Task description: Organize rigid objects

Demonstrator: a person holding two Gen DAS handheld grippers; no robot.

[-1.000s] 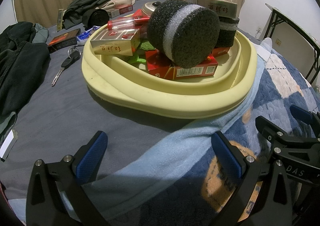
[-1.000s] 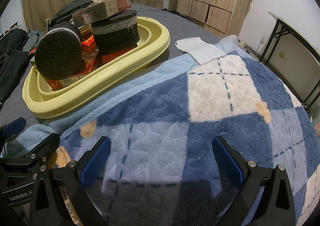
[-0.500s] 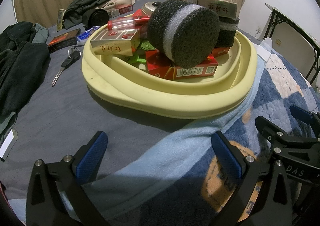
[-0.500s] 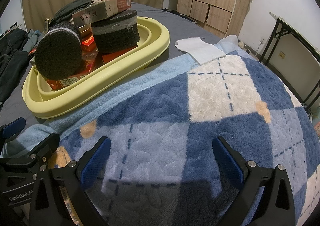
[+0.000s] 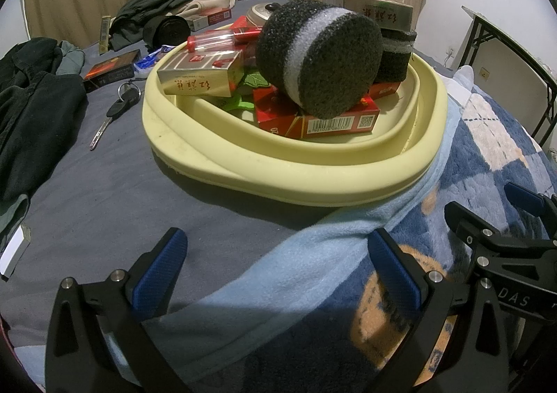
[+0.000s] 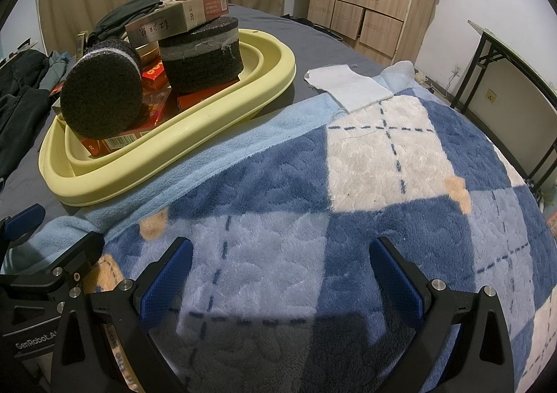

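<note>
Left gripper (image 5: 276, 262) wide open, empty, low over grey sheet. Right gripper (image 6: 280, 266) wide open, empty, over blue plaid blanket (image 6: 365, 184). Yellow basin (image 5: 299, 173) ahead of left gripper, well apart, holding round sponge (image 5: 318, 60), red boxes (image 5: 313, 117). Key (image 5: 113, 112) outside basin, on sheet.

A white-edged object (image 5: 14, 248) is cut off at the left edge; the green item (image 5: 250, 79) is mostly buried under boxes in the basin (image 5: 278, 180).
</note>
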